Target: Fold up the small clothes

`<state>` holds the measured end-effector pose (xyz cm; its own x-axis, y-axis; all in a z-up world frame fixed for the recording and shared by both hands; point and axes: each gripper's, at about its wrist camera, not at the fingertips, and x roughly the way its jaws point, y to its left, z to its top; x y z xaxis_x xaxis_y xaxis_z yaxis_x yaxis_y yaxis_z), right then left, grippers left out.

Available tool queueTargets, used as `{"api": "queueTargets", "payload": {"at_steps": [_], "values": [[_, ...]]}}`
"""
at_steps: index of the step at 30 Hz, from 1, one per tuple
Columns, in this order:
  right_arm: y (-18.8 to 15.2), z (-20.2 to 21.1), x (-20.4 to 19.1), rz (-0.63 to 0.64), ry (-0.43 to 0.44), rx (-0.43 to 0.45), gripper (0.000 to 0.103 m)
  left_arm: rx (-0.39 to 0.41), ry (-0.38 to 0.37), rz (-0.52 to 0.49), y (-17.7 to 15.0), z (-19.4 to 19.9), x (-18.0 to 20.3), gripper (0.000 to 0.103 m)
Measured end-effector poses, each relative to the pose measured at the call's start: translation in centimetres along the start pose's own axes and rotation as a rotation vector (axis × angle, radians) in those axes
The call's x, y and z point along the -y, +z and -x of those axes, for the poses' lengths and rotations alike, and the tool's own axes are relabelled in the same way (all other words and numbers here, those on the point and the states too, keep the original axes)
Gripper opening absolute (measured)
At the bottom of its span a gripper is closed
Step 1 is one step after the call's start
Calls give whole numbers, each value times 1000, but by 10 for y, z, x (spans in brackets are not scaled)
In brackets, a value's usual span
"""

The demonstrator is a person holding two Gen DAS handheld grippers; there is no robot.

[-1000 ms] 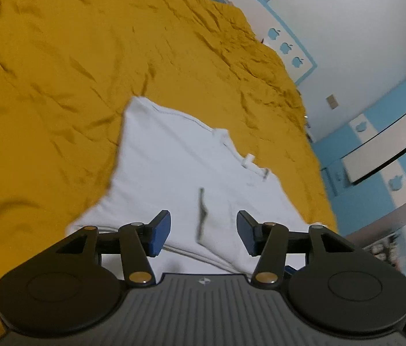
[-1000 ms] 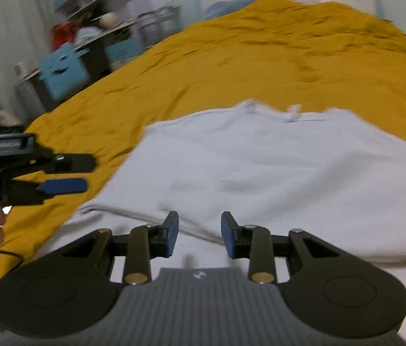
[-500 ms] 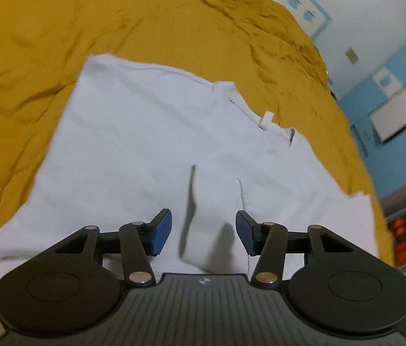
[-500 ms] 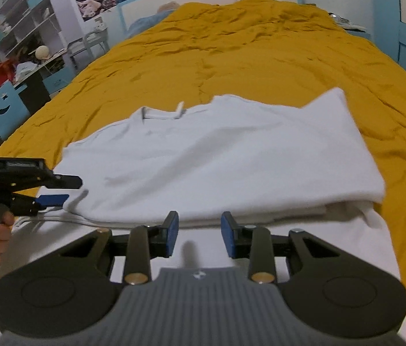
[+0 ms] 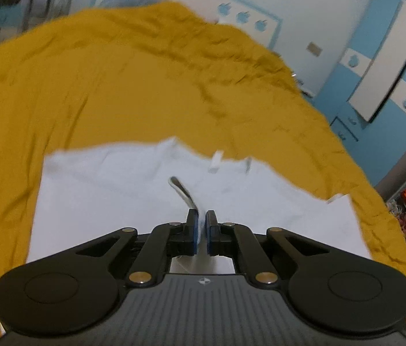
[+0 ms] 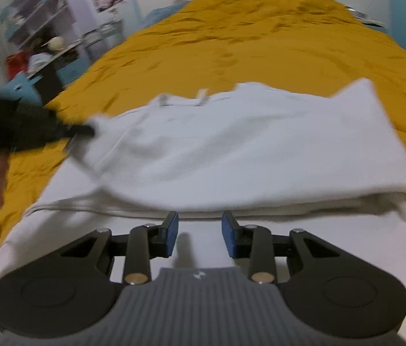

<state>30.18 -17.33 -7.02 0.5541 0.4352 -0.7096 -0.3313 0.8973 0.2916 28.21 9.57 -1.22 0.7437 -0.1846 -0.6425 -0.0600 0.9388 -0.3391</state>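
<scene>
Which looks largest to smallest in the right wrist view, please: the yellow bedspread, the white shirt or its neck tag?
1. Yellow bedspread
2. White shirt, nearer the camera, so the ranking is unsure
3. Neck tag

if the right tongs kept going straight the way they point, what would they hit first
Most likely the folded edge of the white shirt, just ahead of the open right tongs. Depth is hard to judge; they might touch the flat layer below first.
</scene>
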Motion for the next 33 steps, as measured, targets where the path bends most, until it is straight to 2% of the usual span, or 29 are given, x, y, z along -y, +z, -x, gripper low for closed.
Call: {"api": "queueTargets", "payload": {"at_steps": [4,8,9,13,17,18,19,20,21,22,23,26,29,33], "values": [[3,-11,-28,61,76,-5,30,68,-47,-40,25,17,26,5],[12,-27,-46,88,102,4,29,143,-63,-75,44,39,44,5],[15,-30,-46,89,84,10,29,158,-62,-79,47,45,44,5],[29,-36,-22,43,-87,26,29,229,-56,-66,63,73,31,4],[31,-31,23,8,-292,43,29,257,17,-51,71,84,5,4],[30,-28,35,-11,-340,44,29,247,37,-40,71,84,-3,4],[28,-24,52,-43,-401,39,41,230,57,-22,68,81,-13,4],[25,-19,66,-87,-386,39,49,206,88,-1,63,76,-25,4],[21,-12,77,-134,-357,48,49,183,117,16,58,71,-37,4],[18,-6,84,-152,-357,49,36,152,137,36,52,65,-48,4],[15,-3,85,-135,-392,41,24,121,150,59,46,59,-58,4],[5,4,85,-122,-383,47,24,26,210,108,19,37,-87,4],[9,7,88,-146,-377,56,21,-74,257,157,-7,14,-112,4],[6,5,91,-133,-401,49,13,-139,280,167,-34,-4,-127,4]]}}
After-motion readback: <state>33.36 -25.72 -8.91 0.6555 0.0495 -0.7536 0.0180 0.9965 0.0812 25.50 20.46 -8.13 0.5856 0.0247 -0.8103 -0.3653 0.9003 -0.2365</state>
